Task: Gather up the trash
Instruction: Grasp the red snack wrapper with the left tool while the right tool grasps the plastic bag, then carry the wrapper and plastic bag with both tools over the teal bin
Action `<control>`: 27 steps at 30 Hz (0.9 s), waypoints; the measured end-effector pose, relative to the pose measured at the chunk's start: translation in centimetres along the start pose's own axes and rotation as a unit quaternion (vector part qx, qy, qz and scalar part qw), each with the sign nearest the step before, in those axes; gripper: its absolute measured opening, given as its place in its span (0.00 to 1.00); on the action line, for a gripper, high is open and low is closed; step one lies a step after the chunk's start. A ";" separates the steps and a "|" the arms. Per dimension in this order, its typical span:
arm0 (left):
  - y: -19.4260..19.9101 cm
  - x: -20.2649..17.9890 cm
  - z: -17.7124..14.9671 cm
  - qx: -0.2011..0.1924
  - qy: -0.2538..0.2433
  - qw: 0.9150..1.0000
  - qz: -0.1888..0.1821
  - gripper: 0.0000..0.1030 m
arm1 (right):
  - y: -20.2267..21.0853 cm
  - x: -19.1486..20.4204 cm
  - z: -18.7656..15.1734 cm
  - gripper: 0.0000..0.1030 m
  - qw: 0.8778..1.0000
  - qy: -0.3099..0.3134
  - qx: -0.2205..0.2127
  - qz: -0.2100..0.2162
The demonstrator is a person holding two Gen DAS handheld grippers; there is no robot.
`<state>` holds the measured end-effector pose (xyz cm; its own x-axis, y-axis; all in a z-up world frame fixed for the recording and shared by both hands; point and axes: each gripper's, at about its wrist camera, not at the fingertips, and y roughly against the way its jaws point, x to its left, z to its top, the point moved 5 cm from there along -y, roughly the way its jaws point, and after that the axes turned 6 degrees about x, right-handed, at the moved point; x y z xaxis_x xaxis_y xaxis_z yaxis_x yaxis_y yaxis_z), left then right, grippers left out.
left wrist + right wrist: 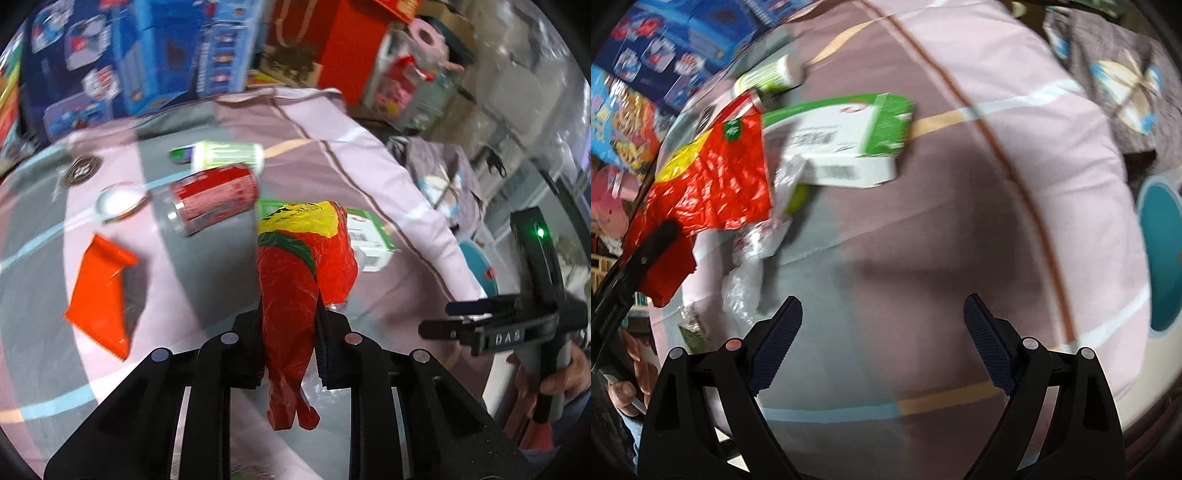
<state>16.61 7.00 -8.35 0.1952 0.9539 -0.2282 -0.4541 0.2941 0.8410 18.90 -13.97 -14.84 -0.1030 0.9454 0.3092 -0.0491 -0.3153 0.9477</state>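
My left gripper (290,325) is shut on a red and yellow foil snack bag (299,280) and holds it above the pink and grey bedspread (177,280). The bag also shows in the right wrist view (713,184), at the left. My right gripper (882,332) is open and empty above the bedspread (942,229); it shows in the left wrist view (480,325) at the right. Loose trash lies on the spread: a red can (218,195), a green and white can (225,153), an orange wrapper (101,291), a white lid (118,201), a green and white carton (846,144) and crumpled clear plastic (750,266).
Blue toy boxes (122,55) and a red box (354,48) stand behind the bed. A patterned grey cloth (1115,74) and a teal round stool (1163,258) lie to the right of the bed's edge.
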 end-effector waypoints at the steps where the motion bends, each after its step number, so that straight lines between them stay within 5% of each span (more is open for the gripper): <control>1: 0.1 0.6 -0.2 -0.001 0.010 1.000 -0.004 0.21 | -0.3 0.7 0.1 0.83 1.000 0.005 0.002 0.005; 7: 2.3 3.9 -1.1 -0.026 0.065 0.997 -0.018 0.21 | -2.6 5.9 1.1 0.83 0.998 0.039 0.008 0.041; 15: 3.0 7.0 -2.0 -0.025 0.096 0.995 -0.004 0.21 | -5.6 9.7 1.5 0.82 0.997 0.081 -0.006 0.018; 20: 2.8 6.9 -2.2 -0.021 0.101 0.995 -0.008 0.21 | -5.4 9.8 1.7 0.38 0.995 0.098 -0.023 -0.003; 27: 3.1 3.5 -1.1 -0.028 0.075 0.997 -0.023 0.21 | -1.0 6.8 1.1 0.35 0.994 0.081 -0.068 0.014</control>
<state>14.91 11.33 -7.08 0.0865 0.9365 -0.3397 -0.4967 0.3361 0.8002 19.34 -7.19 -13.58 -0.2634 0.9141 0.3084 -0.1766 -0.3600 0.9161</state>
